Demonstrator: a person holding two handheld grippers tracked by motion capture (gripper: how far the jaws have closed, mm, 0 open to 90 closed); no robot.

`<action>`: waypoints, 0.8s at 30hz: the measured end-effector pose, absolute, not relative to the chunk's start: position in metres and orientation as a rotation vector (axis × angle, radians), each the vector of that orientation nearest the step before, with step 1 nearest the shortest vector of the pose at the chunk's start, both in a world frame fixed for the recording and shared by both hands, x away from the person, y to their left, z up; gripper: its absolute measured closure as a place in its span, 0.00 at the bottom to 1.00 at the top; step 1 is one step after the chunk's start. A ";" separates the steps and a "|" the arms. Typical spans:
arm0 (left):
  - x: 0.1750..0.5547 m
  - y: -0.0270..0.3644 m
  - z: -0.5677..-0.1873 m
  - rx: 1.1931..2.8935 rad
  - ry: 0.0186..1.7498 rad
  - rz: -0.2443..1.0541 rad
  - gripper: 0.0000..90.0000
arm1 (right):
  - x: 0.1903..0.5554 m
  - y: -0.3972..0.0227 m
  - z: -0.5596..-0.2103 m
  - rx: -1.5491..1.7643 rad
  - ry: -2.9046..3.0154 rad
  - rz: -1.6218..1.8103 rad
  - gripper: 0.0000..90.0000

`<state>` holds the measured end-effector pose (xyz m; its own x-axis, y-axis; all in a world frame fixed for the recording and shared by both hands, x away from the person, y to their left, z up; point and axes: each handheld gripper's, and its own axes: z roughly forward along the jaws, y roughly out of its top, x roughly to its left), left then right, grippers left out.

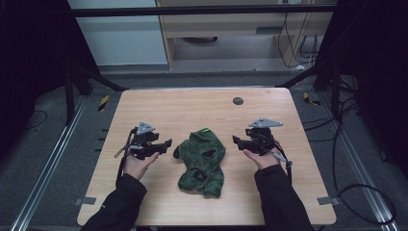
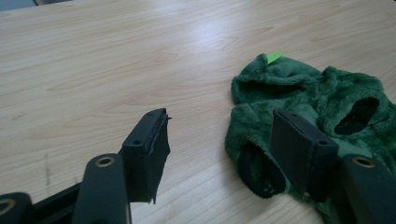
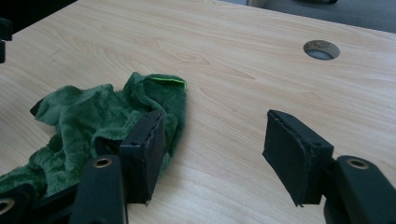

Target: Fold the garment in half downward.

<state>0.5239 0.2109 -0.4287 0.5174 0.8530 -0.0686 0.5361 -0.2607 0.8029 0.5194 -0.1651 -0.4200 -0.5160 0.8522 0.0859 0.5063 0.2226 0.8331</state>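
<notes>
A crumpled dark green fleece garment (image 1: 202, 161) with a bright green tag (image 1: 205, 130) lies mid-table on the wooden table (image 1: 192, 106). My left gripper (image 1: 166, 144) hovers just left of it, jaws wide apart and pointing at the cloth. In the left gripper view the garment (image 2: 313, 93) lies behind the right-hand jaw, and the gripper (image 2: 218, 116) is open over bare wood. My right gripper (image 1: 236, 140) sits just right of the garment, also open. In the right gripper view the cloth (image 3: 93, 116) lies behind the left-hand jaw of the open gripper (image 3: 215, 116).
A round cable hole (image 1: 237, 101) sits near the table's far edge, also in the right gripper view (image 3: 321, 49). Bare wood surrounds the garment on all sides. Dark frame posts and cables stand on the floor beyond the table's edges.
</notes>
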 end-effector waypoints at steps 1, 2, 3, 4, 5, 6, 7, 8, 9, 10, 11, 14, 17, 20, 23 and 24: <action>0.524 0.211 -0.429 1.941 1.137 0.490 0.41 | 0.519 -0.165 -0.420 1.256 2.113 1.208 0.43; 0.526 0.208 -0.428 1.945 1.130 0.489 0.41 | 0.521 -0.164 -0.420 1.252 2.116 1.207 0.43; 0.528 0.205 -0.427 1.951 1.119 0.492 0.42 | 0.524 -0.160 -0.420 1.248 2.126 1.203 0.43; 0.530 0.203 -0.427 1.954 1.115 0.496 0.42 | 0.526 -0.159 -0.421 1.241 2.128 1.202 0.44; 0.530 0.203 -0.427 1.954 1.115 0.496 0.42 | 0.526 -0.159 -0.421 1.241 2.128 1.202 0.44; 0.533 0.200 -0.426 1.953 1.105 0.494 0.42 | 0.528 -0.156 -0.422 1.249 2.132 1.210 0.44; 0.533 0.200 -0.426 1.953 1.105 0.494 0.43 | 0.528 -0.156 -0.422 1.249 2.132 1.210 0.44; 0.537 0.197 -0.425 1.955 1.103 0.486 0.43 | 0.532 -0.154 -0.423 1.250 2.136 1.204 0.45; 0.537 0.197 -0.425 1.955 1.103 0.486 0.43 | 0.532 -0.154 -0.423 1.250 2.136 1.204 0.45; 0.538 0.196 -0.424 1.956 1.099 0.485 0.44 | 0.535 -0.153 -0.424 1.260 2.134 1.206 0.45; 0.541 0.193 -0.424 1.962 1.090 0.487 0.44 | 0.536 -0.152 -0.423 1.265 2.132 1.213 0.46; 0.544 0.188 -0.425 1.966 1.082 0.486 0.45 | 0.540 -0.149 -0.423 1.269 2.123 1.228 0.47; 0.549 0.185 -0.428 1.976 1.087 0.480 0.46 | 0.544 -0.143 -0.424 1.259 2.126 1.226 0.49; 0.553 0.183 -0.431 1.983 1.092 0.477 0.47 | 0.548 -0.138 -0.427 1.256 2.139 1.227 0.50; 0.555 0.181 -0.432 1.989 1.091 0.475 0.48 | 0.550 -0.135 -0.430 1.259 2.153 1.222 0.50; 0.558 0.178 -0.433 1.998 1.091 0.474 0.48 | 0.553 -0.132 -0.433 1.260 2.164 1.209 0.50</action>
<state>0.5577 0.1782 -0.4332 0.5588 0.8280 -0.0467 0.5306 -0.3137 0.7874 0.5529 -0.1324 -0.4335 -0.5382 0.8360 0.1070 0.5292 0.2364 0.8149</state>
